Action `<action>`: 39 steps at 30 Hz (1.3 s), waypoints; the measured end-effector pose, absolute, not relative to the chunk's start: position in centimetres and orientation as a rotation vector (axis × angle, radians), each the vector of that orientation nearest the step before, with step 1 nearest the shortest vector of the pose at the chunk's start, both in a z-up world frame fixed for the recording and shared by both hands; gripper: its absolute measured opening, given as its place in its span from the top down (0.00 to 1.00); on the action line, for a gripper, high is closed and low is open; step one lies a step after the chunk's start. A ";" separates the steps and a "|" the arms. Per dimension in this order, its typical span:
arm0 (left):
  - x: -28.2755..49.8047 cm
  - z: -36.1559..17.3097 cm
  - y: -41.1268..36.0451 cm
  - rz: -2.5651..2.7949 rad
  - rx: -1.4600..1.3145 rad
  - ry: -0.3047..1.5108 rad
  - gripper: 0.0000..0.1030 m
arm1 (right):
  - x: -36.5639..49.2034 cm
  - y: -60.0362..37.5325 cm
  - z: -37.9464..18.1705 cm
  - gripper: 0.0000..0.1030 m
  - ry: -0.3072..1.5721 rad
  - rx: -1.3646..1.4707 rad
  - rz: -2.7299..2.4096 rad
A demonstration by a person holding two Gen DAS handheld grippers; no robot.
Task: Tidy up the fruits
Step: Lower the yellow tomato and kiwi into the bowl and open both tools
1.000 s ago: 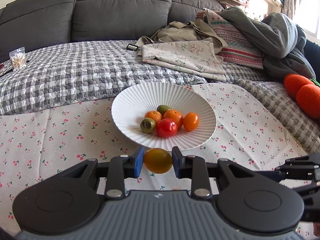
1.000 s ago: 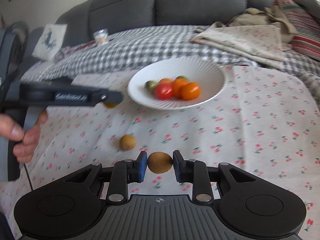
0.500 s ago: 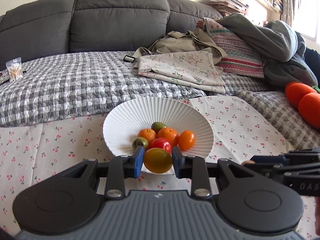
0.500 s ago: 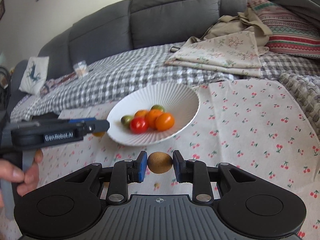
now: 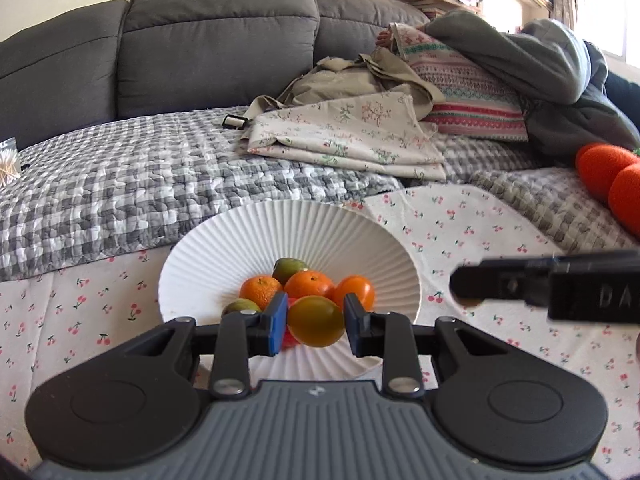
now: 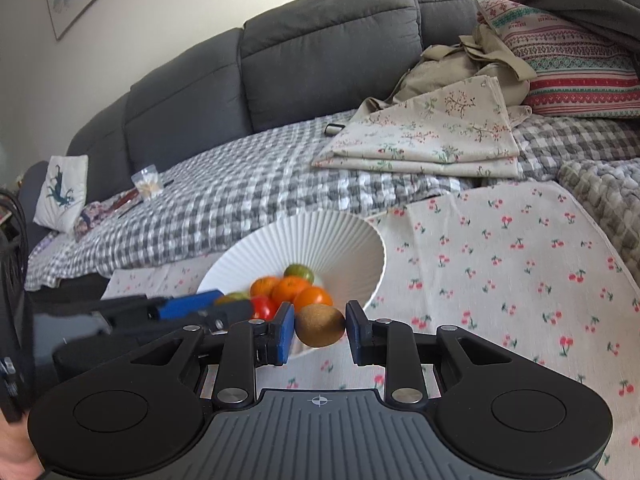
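Observation:
A white ribbed bowl (image 5: pixel 224 256) (image 6: pixel 344 240) sits on the cherry-print cloth and holds oranges (image 5: pixel 310 284), a green fruit (image 5: pixel 289 267) and a red tomato (image 6: pixel 263 307). My left gripper (image 5: pixel 316 322) is shut on a yellow-green tomato (image 5: pixel 316 320), held over the bowl's near part. My right gripper (image 6: pixel 320 326) is shut on a brown kiwi (image 6: pixel 320 325), held at the bowl's near right rim. The right gripper also shows in the left wrist view (image 5: pixel 544 284), right of the bowl. The left gripper shows in the right wrist view (image 6: pixel 192 306).
Folded floral cloths (image 5: pixel 352 136) and a striped pillow (image 5: pixel 464 92) lie behind the bowl on the checked blanket (image 5: pixel 120 196). An orange plush toy (image 5: pixel 612 180) lies at the right. A bag of cotton swabs (image 6: pixel 148 184) lies far left.
Both grippers have moved forward to the bowl with their fruits. The left one now hangs over the bowl, the right one reaches its rim.

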State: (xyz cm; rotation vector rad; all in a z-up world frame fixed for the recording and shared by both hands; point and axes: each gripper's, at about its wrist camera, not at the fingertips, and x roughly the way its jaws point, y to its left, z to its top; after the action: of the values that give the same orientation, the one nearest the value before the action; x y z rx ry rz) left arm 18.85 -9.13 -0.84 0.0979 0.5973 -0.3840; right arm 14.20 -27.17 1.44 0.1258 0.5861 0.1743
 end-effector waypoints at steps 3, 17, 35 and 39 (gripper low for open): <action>19.3 -1.6 -9.6 -0.380 0.121 0.600 0.72 | 15.0 -27.2 1.4 0.74 0.580 0.127 0.174; 18.7 -2.6 -11.4 -0.362 0.289 0.513 0.63 | 19.0 -26.4 0.0 0.74 0.590 0.119 0.166; 19.7 -1.4 -6.4 -0.330 0.093 0.567 0.46 | 22.3 -27.0 -2.4 0.70 0.623 0.225 0.136; 19.6 -1.6 -6.4 -0.301 0.097 0.587 0.42 | 21.9 -27.6 -1.7 0.68 0.606 0.270 0.138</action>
State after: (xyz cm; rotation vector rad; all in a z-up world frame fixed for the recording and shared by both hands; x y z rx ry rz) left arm 19.57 -6.37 -1.56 0.0973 0.5871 -0.3014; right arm 21.91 -27.61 -1.73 0.2705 0.6062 0.1384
